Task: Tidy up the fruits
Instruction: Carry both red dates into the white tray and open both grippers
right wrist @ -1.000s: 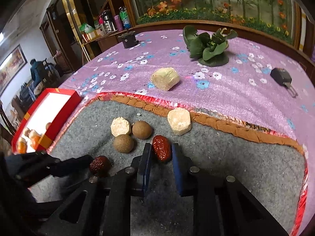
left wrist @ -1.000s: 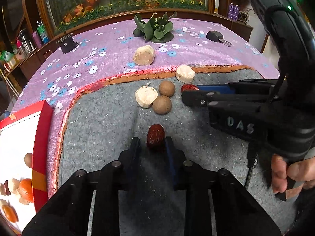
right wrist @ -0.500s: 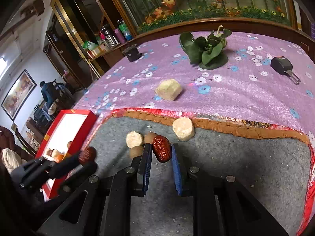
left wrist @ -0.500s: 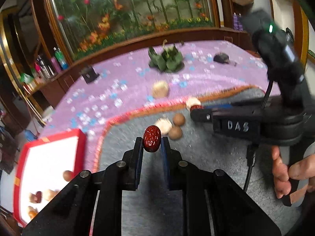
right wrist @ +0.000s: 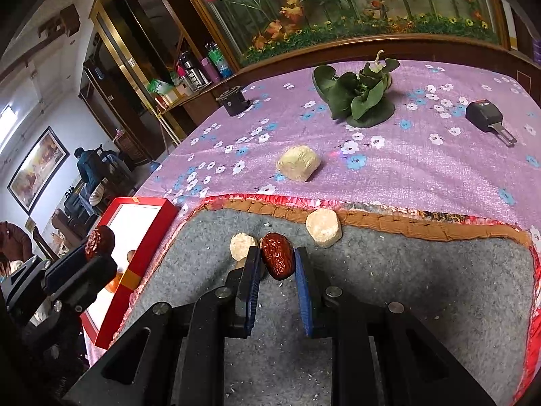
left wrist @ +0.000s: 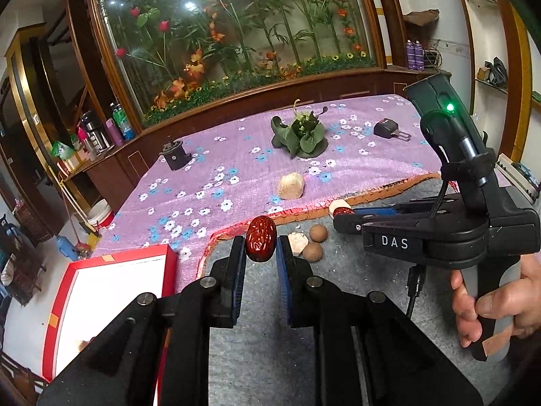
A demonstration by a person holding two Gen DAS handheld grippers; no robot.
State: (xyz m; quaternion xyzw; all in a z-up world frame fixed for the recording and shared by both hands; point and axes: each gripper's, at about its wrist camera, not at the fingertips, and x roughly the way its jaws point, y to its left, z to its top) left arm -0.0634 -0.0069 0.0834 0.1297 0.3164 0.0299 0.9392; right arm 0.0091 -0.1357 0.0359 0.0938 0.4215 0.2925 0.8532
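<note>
Each gripper, left gripper (left wrist: 259, 253) and right gripper (right wrist: 278, 264), is clenched on a red date (left wrist: 259, 238); carry step; next, releasing both into the red box (left wrist: 67, 291).

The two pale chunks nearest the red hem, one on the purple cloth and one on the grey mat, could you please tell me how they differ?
The chunk on the purple cloth is yellowish with rounded, ridged sides; the chunk on the grey mat is paler, with a flat, angular top face. The first lies well clear of the orange border; the second sits against it. Both lie loose, apart from either tongs.
</note>
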